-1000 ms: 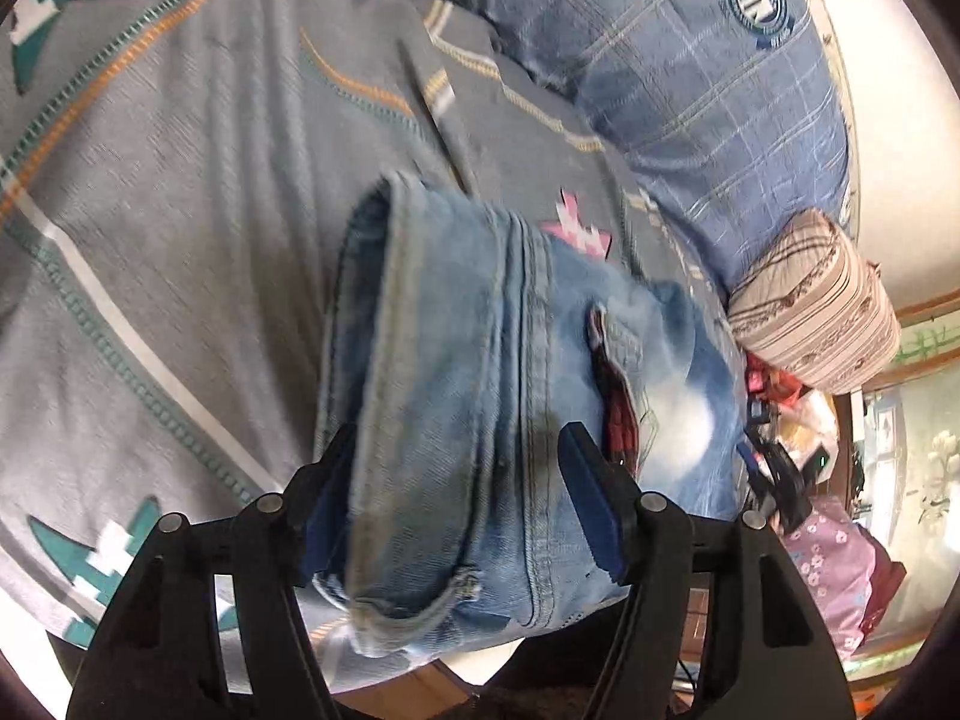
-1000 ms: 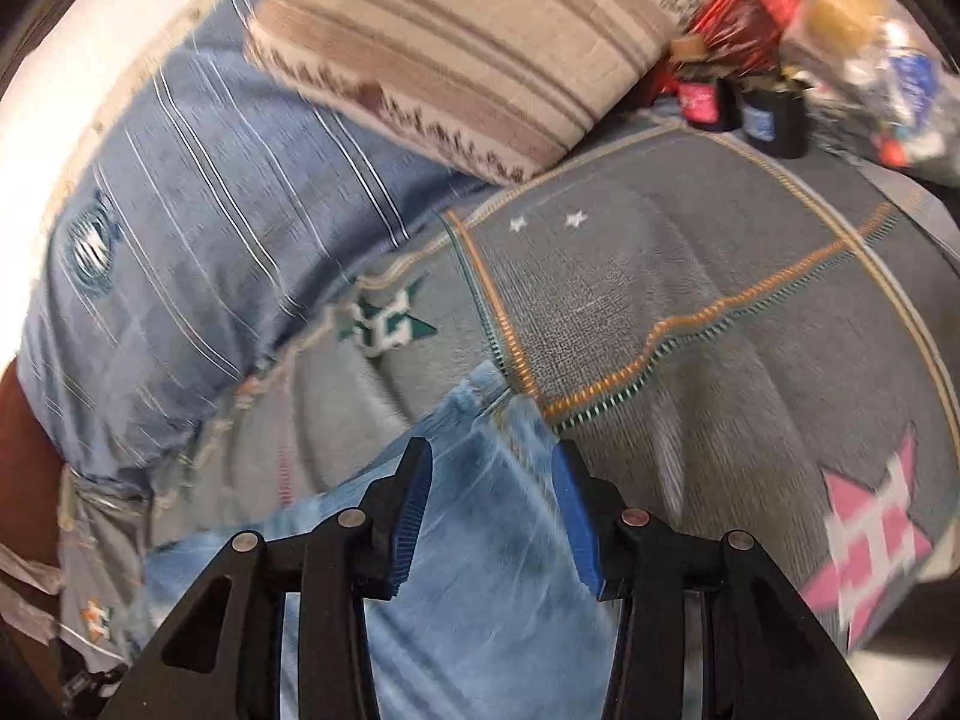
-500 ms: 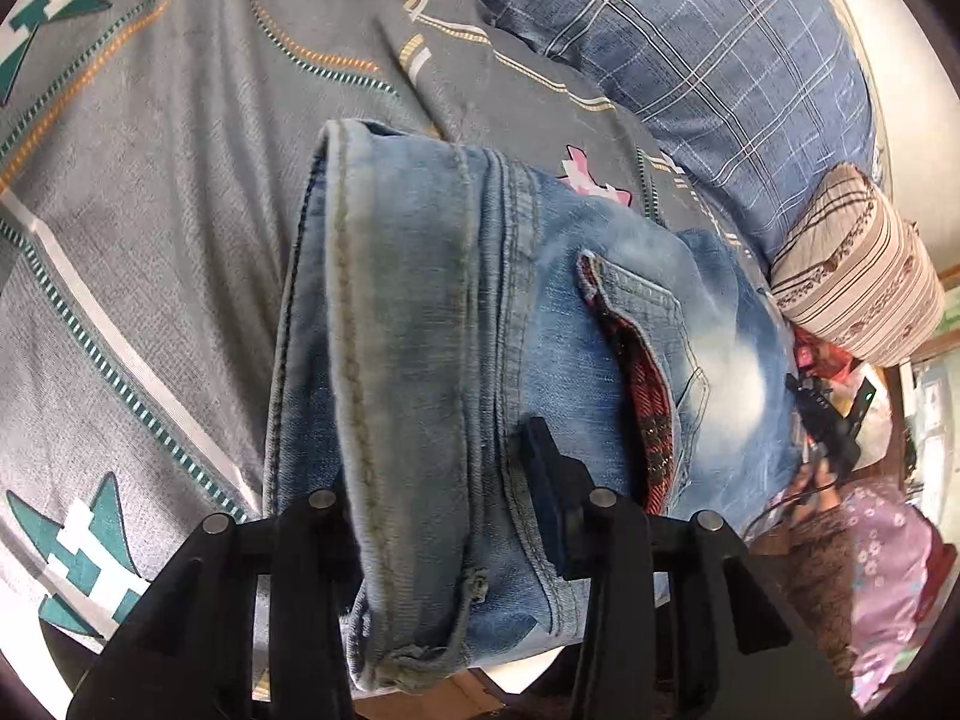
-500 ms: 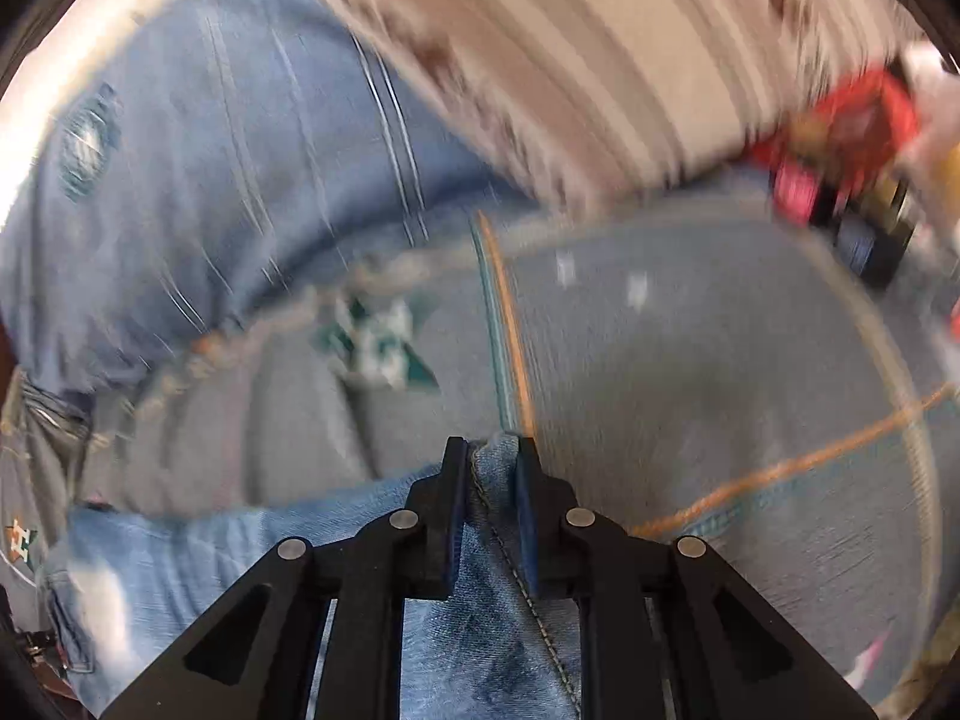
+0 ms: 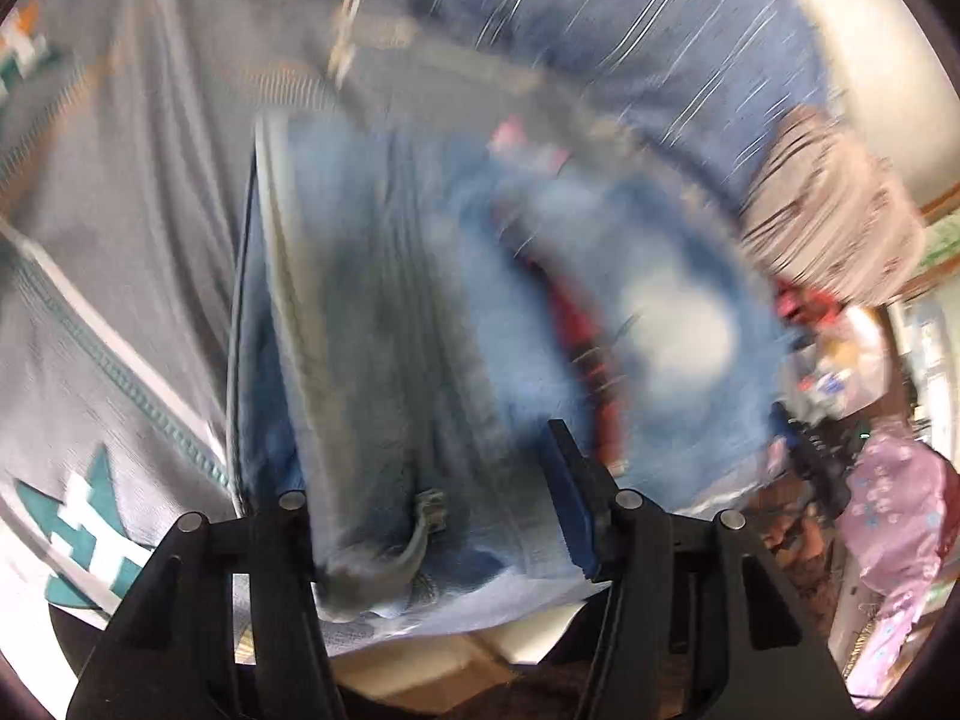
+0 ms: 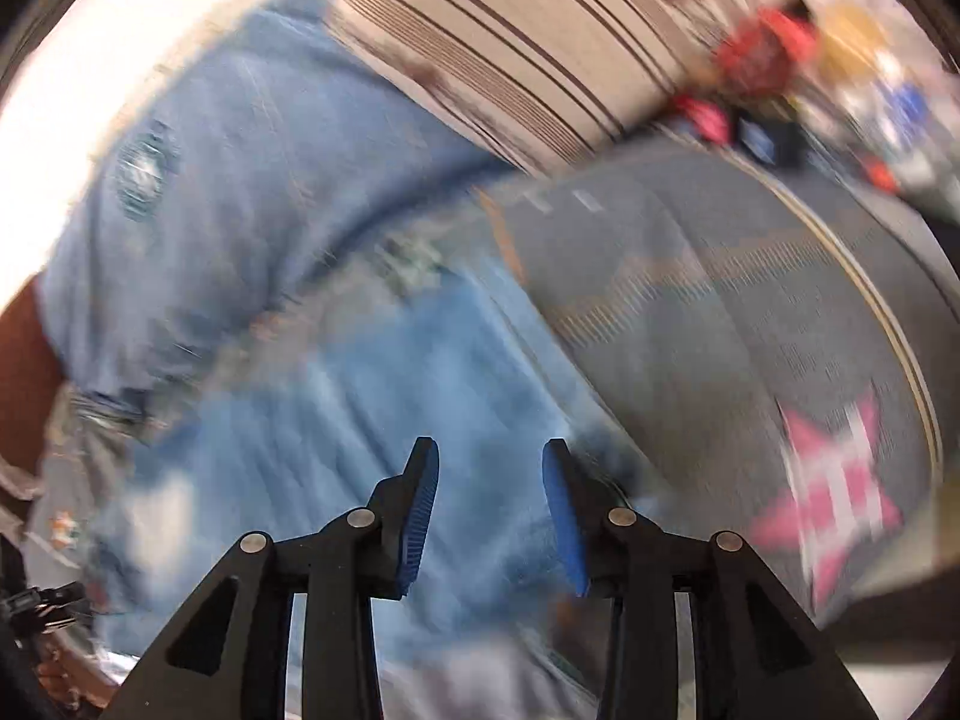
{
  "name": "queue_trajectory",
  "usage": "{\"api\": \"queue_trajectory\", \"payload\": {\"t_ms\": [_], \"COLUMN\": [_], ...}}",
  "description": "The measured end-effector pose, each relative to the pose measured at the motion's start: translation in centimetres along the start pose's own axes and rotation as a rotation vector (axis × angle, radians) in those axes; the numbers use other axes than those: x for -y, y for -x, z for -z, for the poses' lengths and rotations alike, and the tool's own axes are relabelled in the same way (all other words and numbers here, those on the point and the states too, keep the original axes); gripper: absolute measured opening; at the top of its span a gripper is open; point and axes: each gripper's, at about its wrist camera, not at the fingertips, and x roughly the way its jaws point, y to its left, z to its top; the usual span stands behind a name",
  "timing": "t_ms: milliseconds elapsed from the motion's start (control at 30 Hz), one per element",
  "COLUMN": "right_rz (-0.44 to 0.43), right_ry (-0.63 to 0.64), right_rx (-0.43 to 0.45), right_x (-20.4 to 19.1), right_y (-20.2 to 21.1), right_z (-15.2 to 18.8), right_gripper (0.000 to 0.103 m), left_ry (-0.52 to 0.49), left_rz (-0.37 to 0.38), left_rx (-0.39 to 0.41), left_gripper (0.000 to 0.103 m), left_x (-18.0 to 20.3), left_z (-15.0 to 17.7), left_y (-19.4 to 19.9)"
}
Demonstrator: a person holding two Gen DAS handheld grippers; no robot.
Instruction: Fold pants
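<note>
Both pairs of tongs have just released the faded light-blue denim pants (image 5: 420, 324). Half a second ago each pair was pinched on the fabric; now the jaws have been opening.

1. Left tongs (image 5: 438, 498): the jaws stand partly spread. The right blue pad is clear of the cloth on its inner face. The left pad is hidden behind the thick folded edge with its belt loop, so you cannot confirm a gap on that side. The denim lies between the jaws but does not appear clamped.

2. Right tongs (image 6: 489, 498): the jaws stand spread with a plain gap between the two blue pads. The pants show through that gap, beneath the pads, not held.

3. Position of the pants: they lie folded on the grey patterned bedspread (image 5: 120, 240), near the bed's front edge, with the red-lined pocket facing up. The blue checked pillow (image 6: 240, 180) and the beige striped cushion (image 6: 510, 60) sit beyond them.

Both views are blurred, so treat fine detail as uncertain.

Meaning for the task: you have laid the fold down and let go. Judge this fold as placed. Check whether the bundle sits square before you commit to another fold or a smoothing pass.
</note>
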Motion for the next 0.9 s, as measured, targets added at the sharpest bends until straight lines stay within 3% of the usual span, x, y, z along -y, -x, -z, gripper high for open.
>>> {"api": "queue_trajectory", "payload": {"t_ms": [33, 133, 167, 200, 267, 333, 467, 567, 600, 667, 767, 833, 900], "right_rz": [-0.008, -0.036, -0.044, -0.051, -0.038, -0.05, -0.127, -0.185, -0.204, -0.233, -0.267, -0.285, -0.296], "right_ry": [-0.025, -0.062, -0.072, -0.098, -0.136, -0.169, -0.242, -0.299, -0.328, -0.345, -0.345, -0.338, -0.34], "right_rx": [-0.027, 0.02, 0.055, 0.091, 0.11, 0.105, 0.11, 0.128, 0.135, 0.157, 0.161, 0.164, 0.17], "right_x": [0.7, 1.1, 1.3, 1.7, 2.4, 3.2, 4.3, 4.9, 5.4, 5.8, 5.9, 5.9, 6.0], "right_y": [-0.5, 1.7, 2.8, 4.1, 5.0, 4.9, 3.3, 2.1, 1.5, 1.4, 0.7, 0.3, 0.1], "right_z": [0.9, 1.8, 2.0, 2.5, 3.2, 4.0, 5.0, 5.3, 5.2, 5.1, 4.4, 4.0, 3.7], "right_gripper": [0.023, 0.023, 0.03, 0.048, 0.059, 0.059, 0.059, 0.059, 0.059, 0.059, 0.059, 0.059, 0.059], "left_ry": [-0.005, -0.079, -0.113, -0.175, -0.245, -0.286, -0.373, -0.373, -0.354, -0.298, -0.154, 0.003, 0.14], "left_rz": [-0.007, -0.017, -0.022, -0.026, -0.027, -0.018, -0.061, -0.083, -0.121, -0.285, -0.459, -0.653, -0.727], "left_rx": [0.0, 0.038, 0.062, 0.099, 0.129, 0.135, 0.104, 0.141, 0.159, 0.23, 0.311, 0.282, 0.234], "left_gripper": [0.052, 0.05, 0.05, 0.05, 0.054, 0.065, 0.066, 0.066, 0.066, 0.066, 0.066, 0.067, 0.066], "left_x": [0.0, 1.7, 2.5, 4.1, 6.6, 9.1, 14.9, 18.0, 18.2, 17.7, 14.4, 10.0, 5.8], "left_z": [0.0, 0.1, 0.1, 0.1, -0.4, -1.2, -2.7, -3.3, -3.7, -4.1, -4.7, -4.8, -4.2], "left_y": [-0.1, 2.4, 3.3, 4.6, 5.6, 5.6, 4.2, 5.6, 6.4, 8.3, 10.6, 11.3, 11.7]}}
